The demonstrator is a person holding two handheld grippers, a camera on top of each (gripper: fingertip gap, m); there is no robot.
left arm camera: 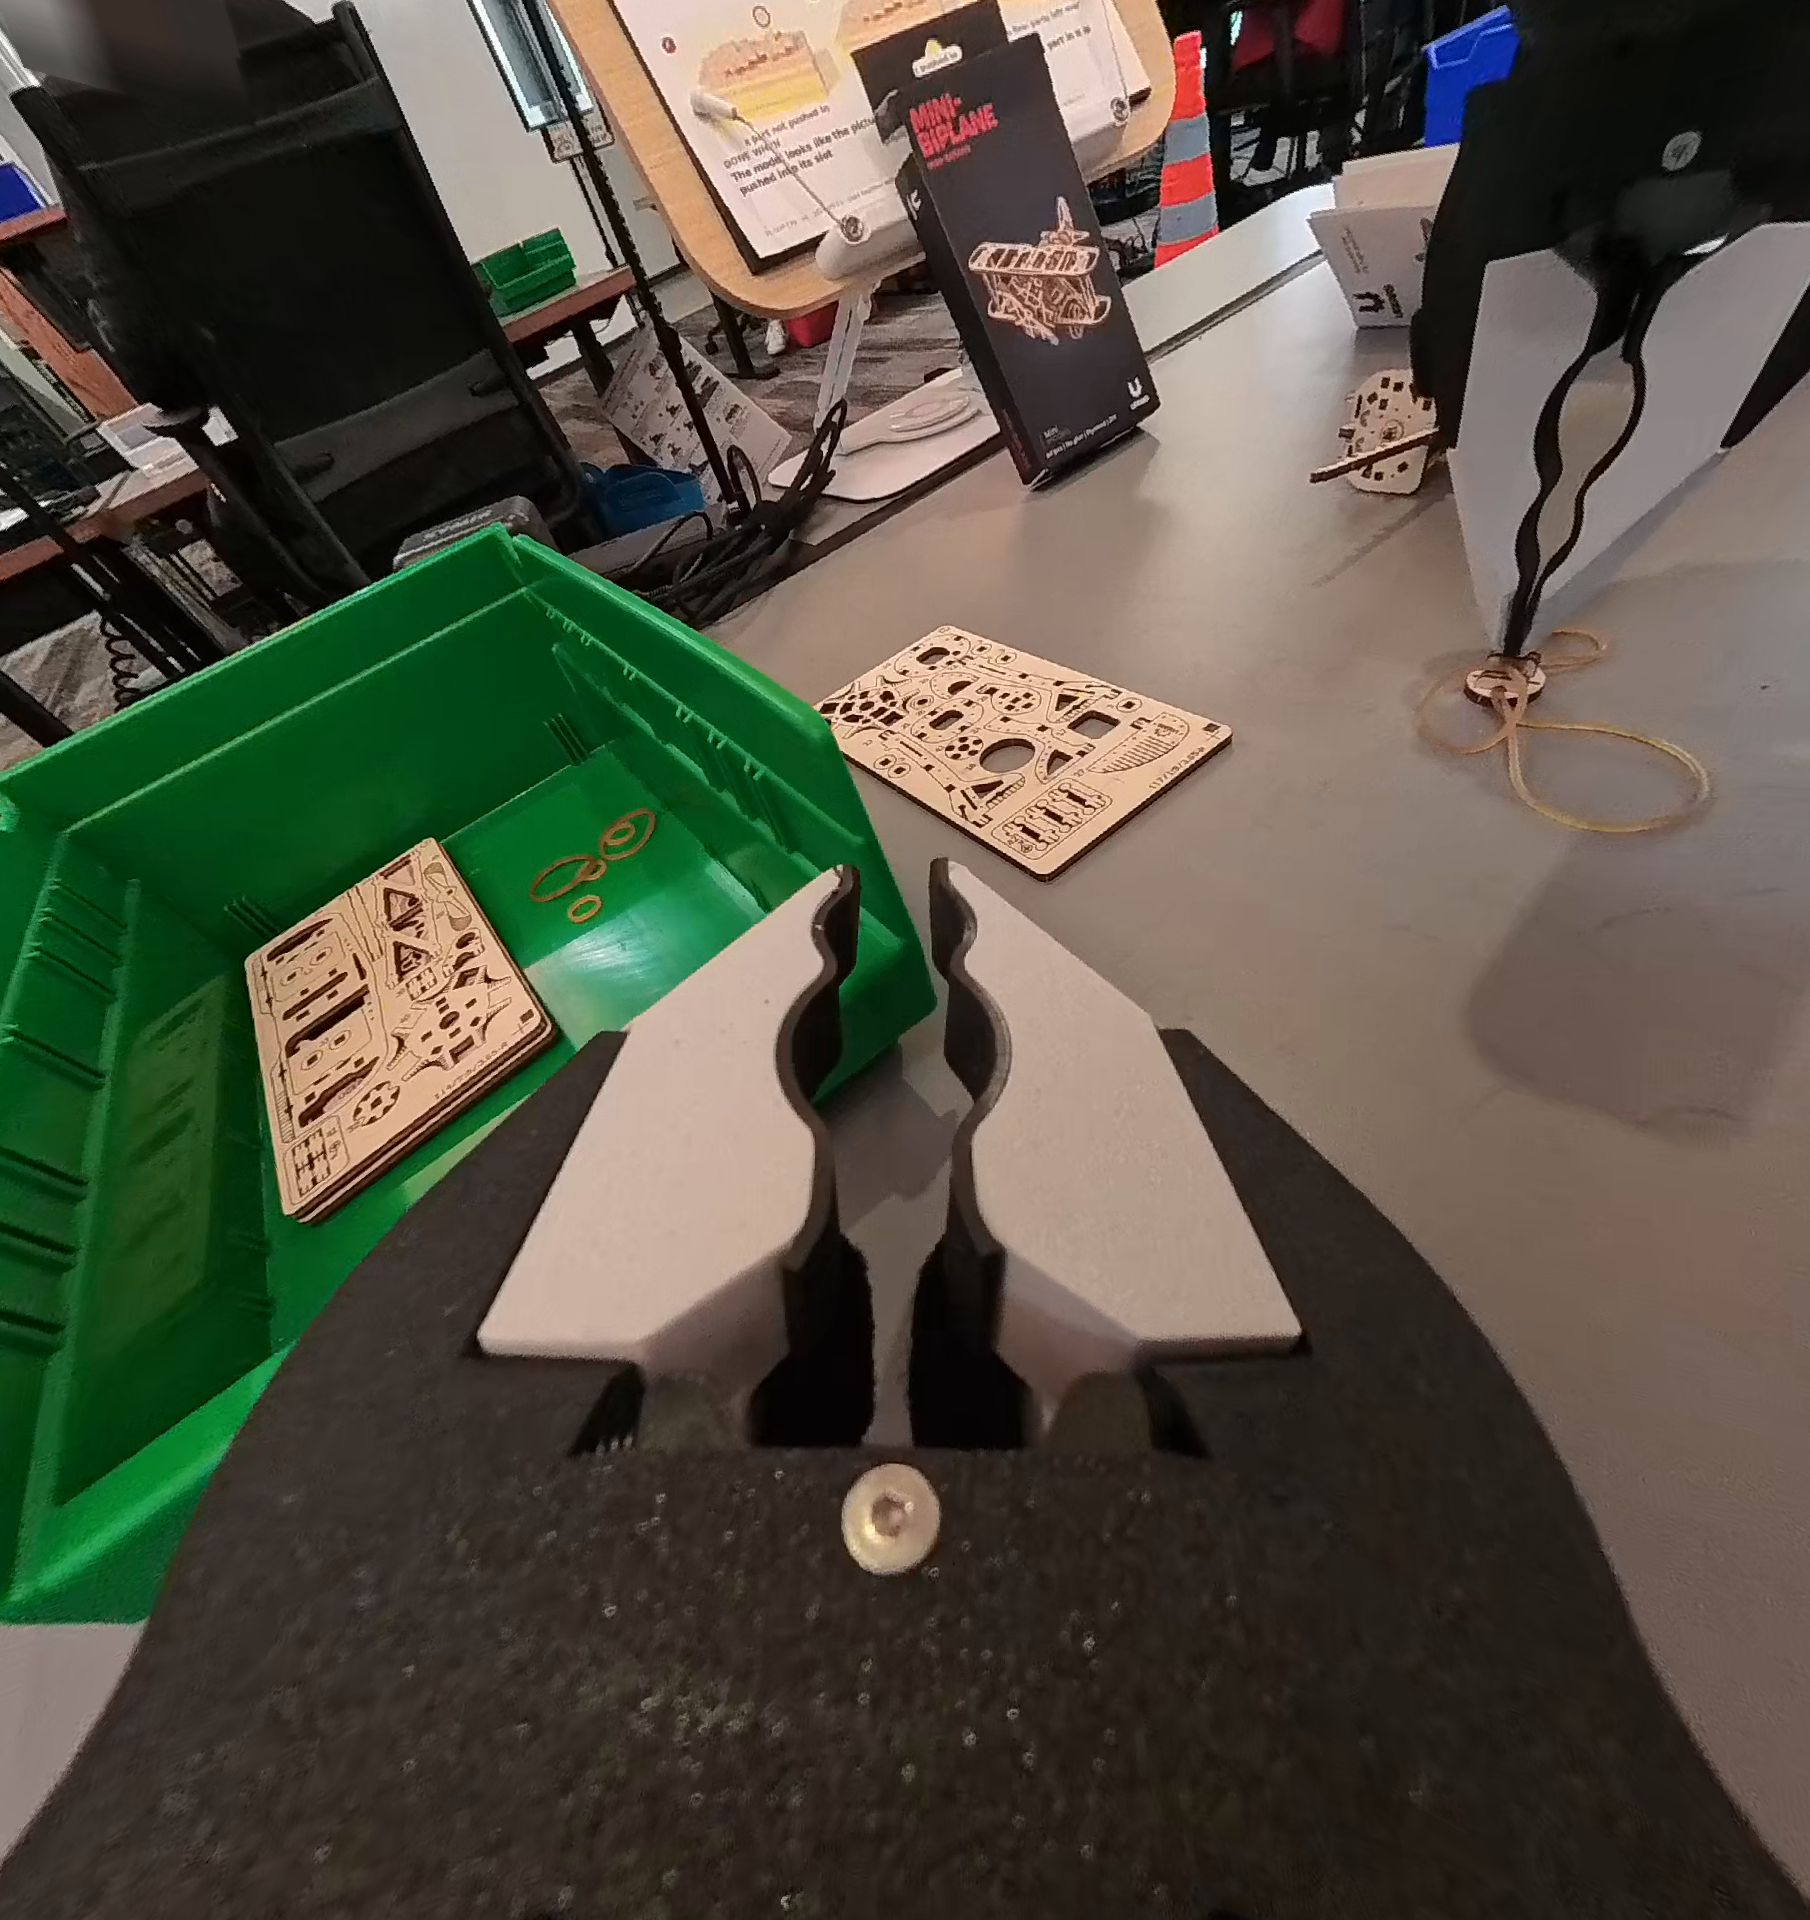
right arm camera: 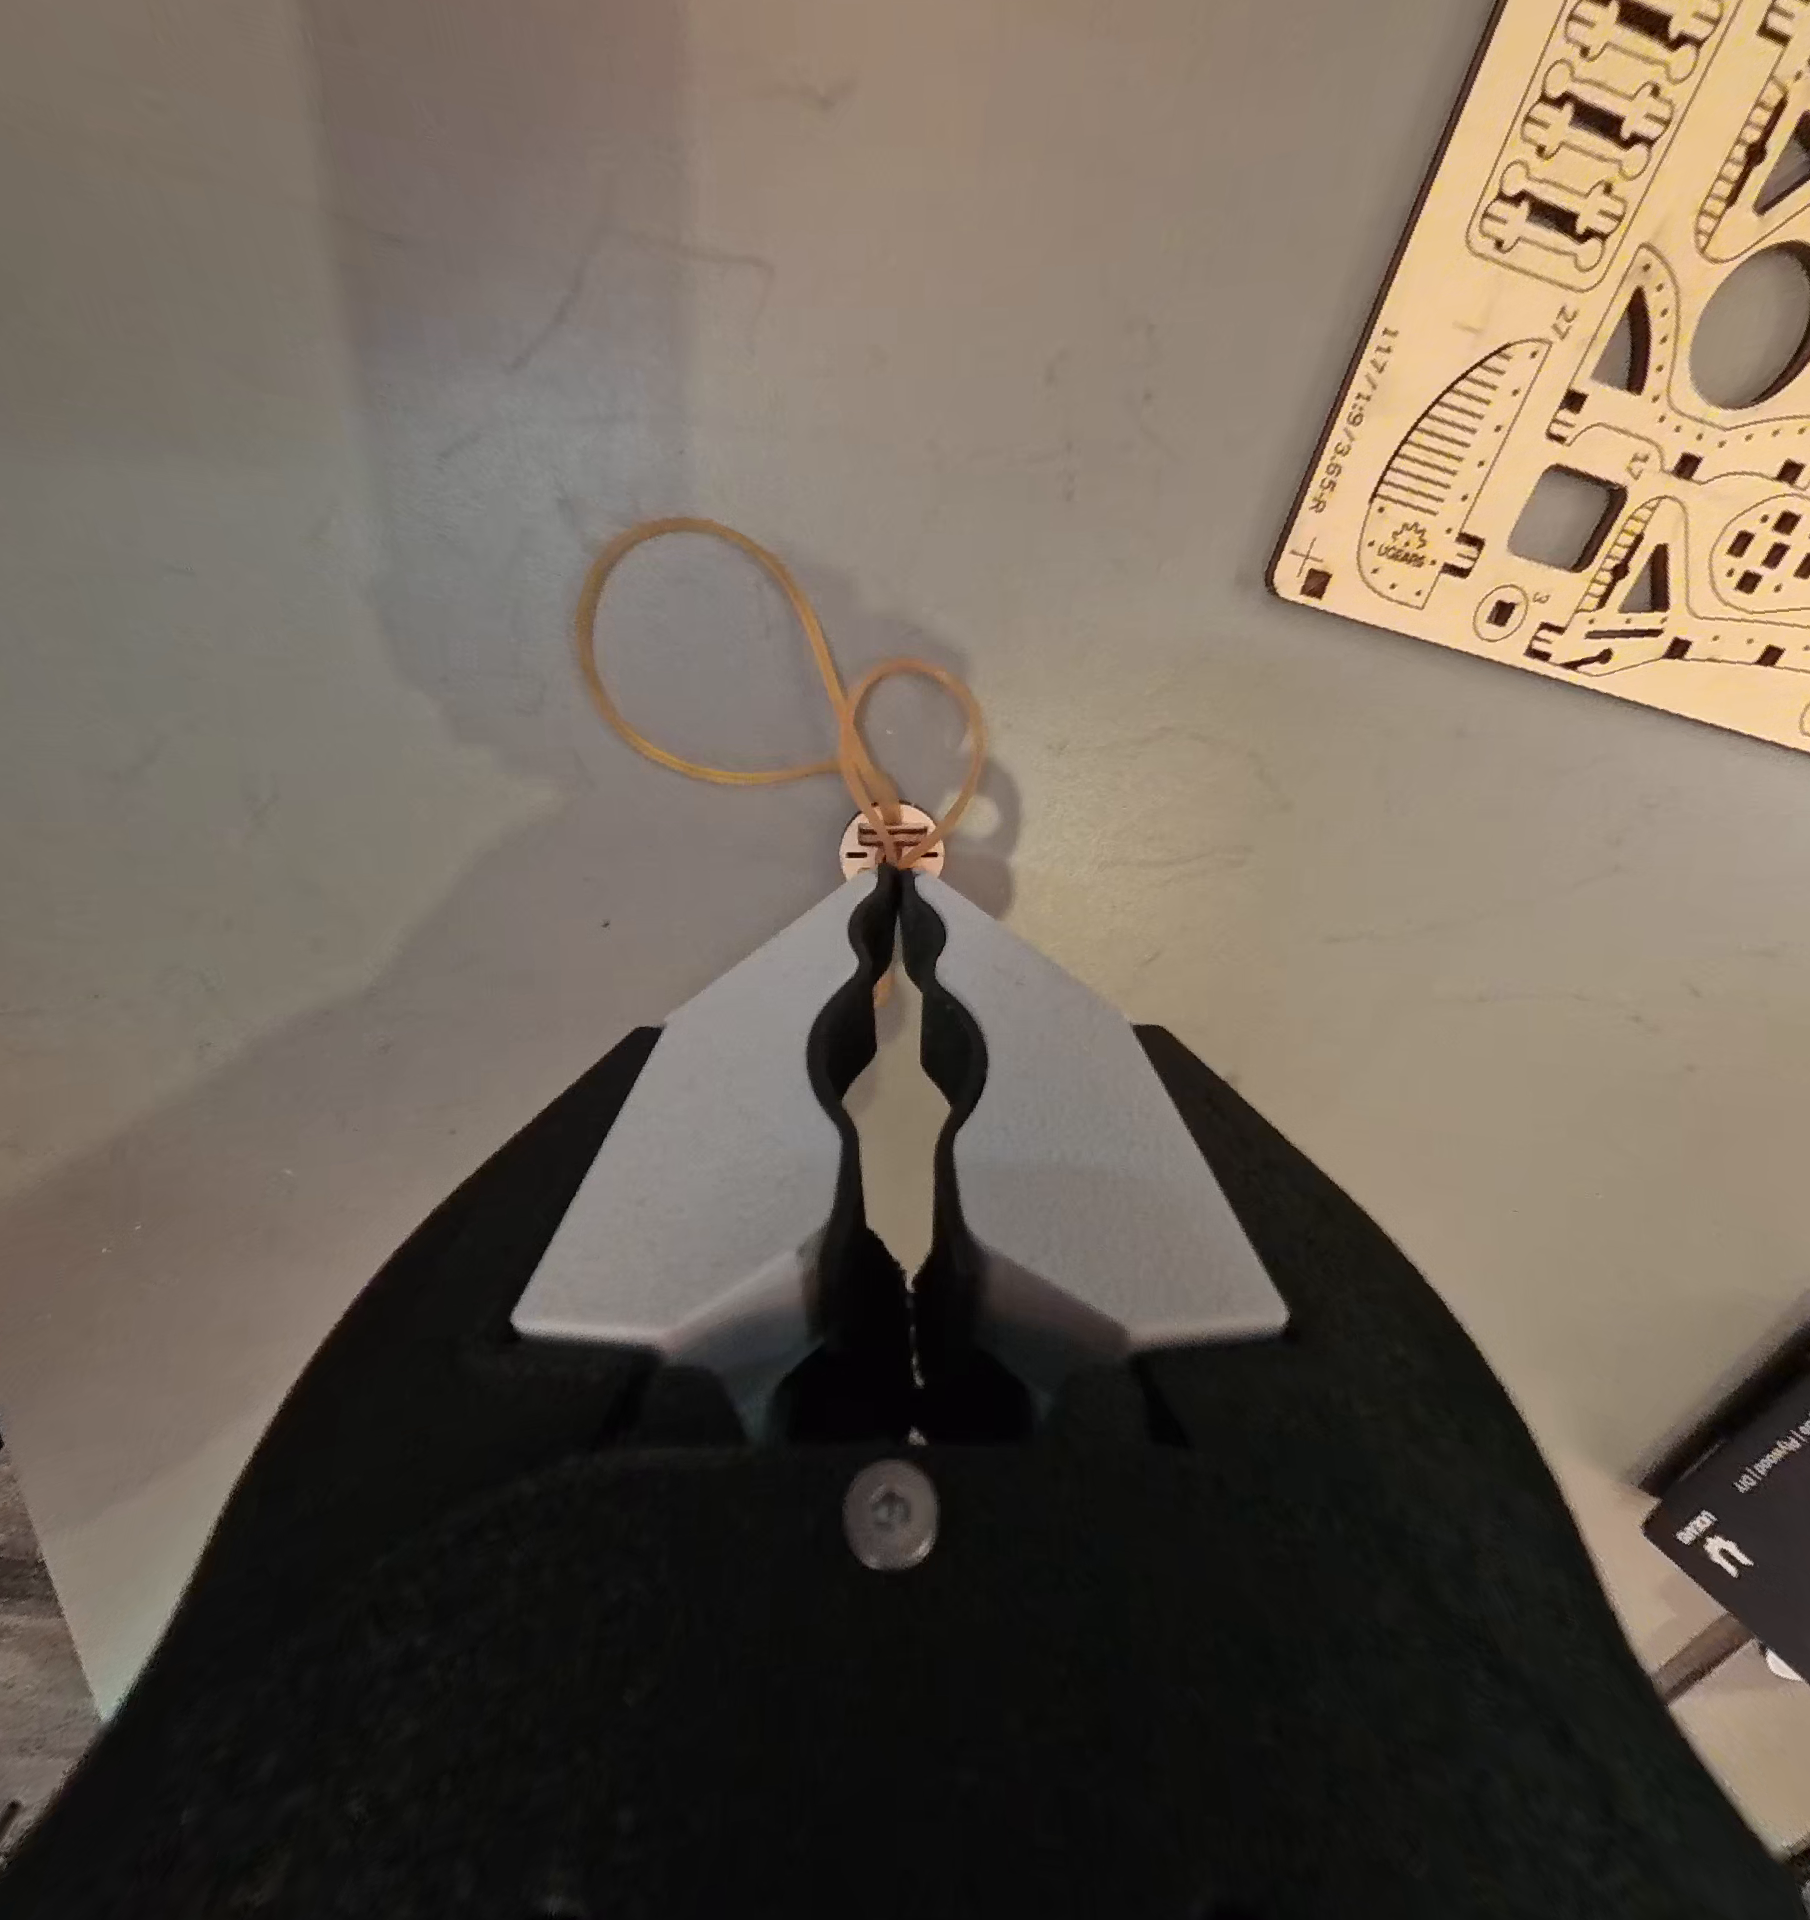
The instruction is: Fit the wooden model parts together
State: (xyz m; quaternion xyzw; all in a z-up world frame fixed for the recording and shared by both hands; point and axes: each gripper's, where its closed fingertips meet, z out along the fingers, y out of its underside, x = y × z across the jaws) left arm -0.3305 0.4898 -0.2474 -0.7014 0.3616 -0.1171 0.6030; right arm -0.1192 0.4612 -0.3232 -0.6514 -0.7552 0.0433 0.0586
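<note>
Wooden disc with rubber band pinched in right tongs, left tongs spread, empty

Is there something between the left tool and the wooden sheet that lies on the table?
Nothing visible blocks it. The left tool is open above the corner of the green bin, and only bare table lies between its tips and the wooden sheet. The bin stands to the left, beside that path.
</note>
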